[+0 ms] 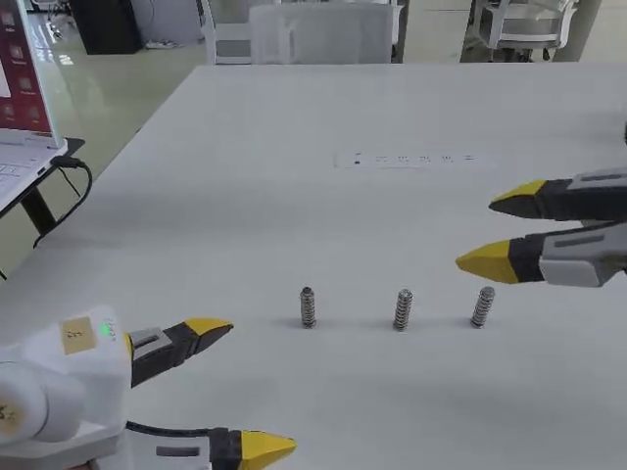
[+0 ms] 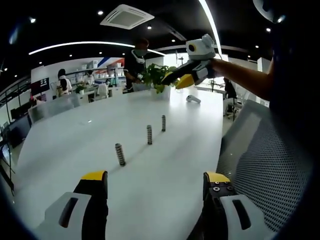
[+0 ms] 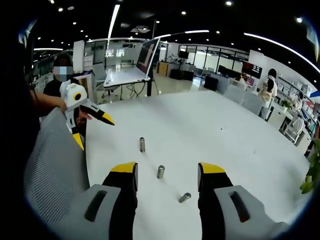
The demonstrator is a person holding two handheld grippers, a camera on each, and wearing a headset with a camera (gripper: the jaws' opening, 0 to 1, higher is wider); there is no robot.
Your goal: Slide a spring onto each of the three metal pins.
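Note:
Three upright metal pins stand in a row on the white table, each with a coil spring around it: left pin, middle pin, right pin. My left gripper hovers open and empty near the table's front left, short of the left pin. My right gripper hangs open and empty just above and behind the right pin. The left gripper view has the row ahead of my open left gripper. In the right gripper view the middle pin stands between the yellow tips of my right gripper.
An open laptop sits on a stand off the table's left side. A flush socket strip lies in the tabletop behind the pins. Chairs line the far edge. A grey mesh chair is close on my side.

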